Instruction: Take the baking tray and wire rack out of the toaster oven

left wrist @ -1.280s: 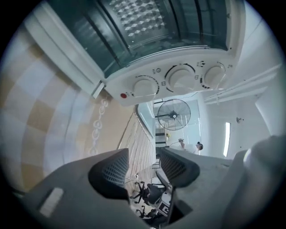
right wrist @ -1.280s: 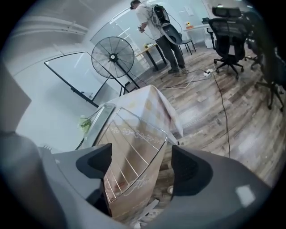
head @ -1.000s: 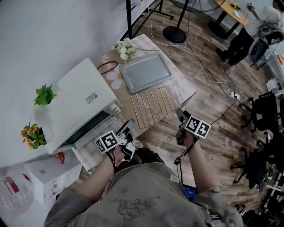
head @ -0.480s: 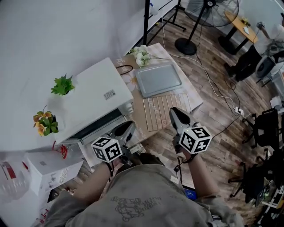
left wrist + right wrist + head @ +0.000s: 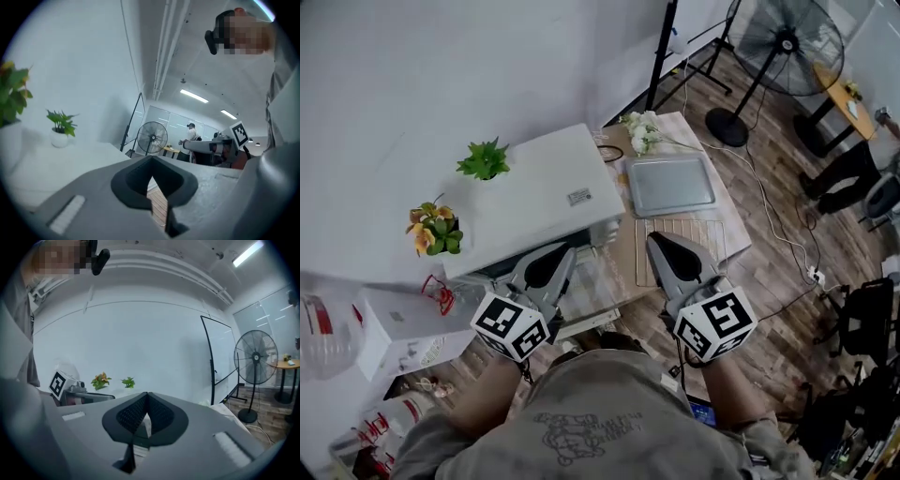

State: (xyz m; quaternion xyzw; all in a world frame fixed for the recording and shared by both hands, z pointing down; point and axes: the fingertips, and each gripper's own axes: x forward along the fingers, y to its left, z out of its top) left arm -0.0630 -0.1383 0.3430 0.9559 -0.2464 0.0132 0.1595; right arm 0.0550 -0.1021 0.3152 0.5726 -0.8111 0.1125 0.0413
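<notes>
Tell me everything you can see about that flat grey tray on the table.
The baking tray is a shallow grey metal-looking rectangle with rounded corners and a raised rim. It is empty and lies flat on the table, out of the toaster oven, just beyond the wire rack, with white flowers by its far corner.

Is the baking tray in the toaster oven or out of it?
Out. The baking tray lies flat outside the toaster oven, beside the wire rack.
</notes>
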